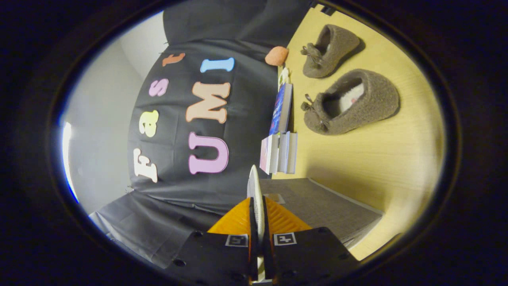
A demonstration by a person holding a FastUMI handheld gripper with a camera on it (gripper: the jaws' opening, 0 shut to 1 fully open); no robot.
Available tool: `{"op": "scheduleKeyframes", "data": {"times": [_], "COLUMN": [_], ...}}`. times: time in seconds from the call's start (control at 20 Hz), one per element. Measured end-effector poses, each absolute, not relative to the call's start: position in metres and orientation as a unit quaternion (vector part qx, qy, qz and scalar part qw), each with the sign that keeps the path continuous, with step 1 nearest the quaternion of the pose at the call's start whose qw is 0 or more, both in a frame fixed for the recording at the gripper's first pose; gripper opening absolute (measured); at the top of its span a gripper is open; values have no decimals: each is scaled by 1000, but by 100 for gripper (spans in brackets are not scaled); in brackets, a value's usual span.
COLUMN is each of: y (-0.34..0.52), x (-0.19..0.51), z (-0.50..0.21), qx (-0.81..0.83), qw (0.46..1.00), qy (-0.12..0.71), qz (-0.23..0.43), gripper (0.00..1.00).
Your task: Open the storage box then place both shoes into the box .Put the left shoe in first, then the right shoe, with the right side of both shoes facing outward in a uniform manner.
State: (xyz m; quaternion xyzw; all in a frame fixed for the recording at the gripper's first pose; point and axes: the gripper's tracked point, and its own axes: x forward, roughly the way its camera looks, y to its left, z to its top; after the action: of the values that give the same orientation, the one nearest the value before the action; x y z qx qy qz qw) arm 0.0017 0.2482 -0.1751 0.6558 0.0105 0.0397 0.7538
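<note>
Your gripper (257,206) has its fingers nearly together, clamped on a thin pale flap (254,186) that stands edge-on between them. By my judgement this is the lid or pull tab of the grey storage box (317,206) lying just beyond the fingers, though the edge-on view does not settle which.

The view is rolled sideways, with the wooden table (397,159) running up one side.

Opening appears under way, not finished: no box interior is visible.

Both grey slippers remain on the table, well apart from the box: the nearer slipper (353,103) and the farther slipper (329,49). Neither is loaded. Which is left and which right I cannot confirm from here.

A row of books (279,153) stands between box and slippers. The box's near end is cut off behind the fingers.
</note>
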Motion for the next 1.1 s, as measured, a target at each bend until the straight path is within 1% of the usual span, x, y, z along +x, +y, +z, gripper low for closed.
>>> {"op": "scheduleKeyframes", "data": {"times": [0.2, 0.45, 0.7, 0.85, 1.1], "y": [255, 291, 348, 391, 453], "x": [-3, -15, -27, -34, -43], "z": [-133, -84, -39, -31, -39], "qx": [634, 605, 607, 606, 586], "qw": [771, 792, 788, 786, 799], "qy": [-12, -16, -17, 4, 41], "qz": [58, 81, 104, 117, 130], "gripper": [9, 9, 10, 10, 9]}}
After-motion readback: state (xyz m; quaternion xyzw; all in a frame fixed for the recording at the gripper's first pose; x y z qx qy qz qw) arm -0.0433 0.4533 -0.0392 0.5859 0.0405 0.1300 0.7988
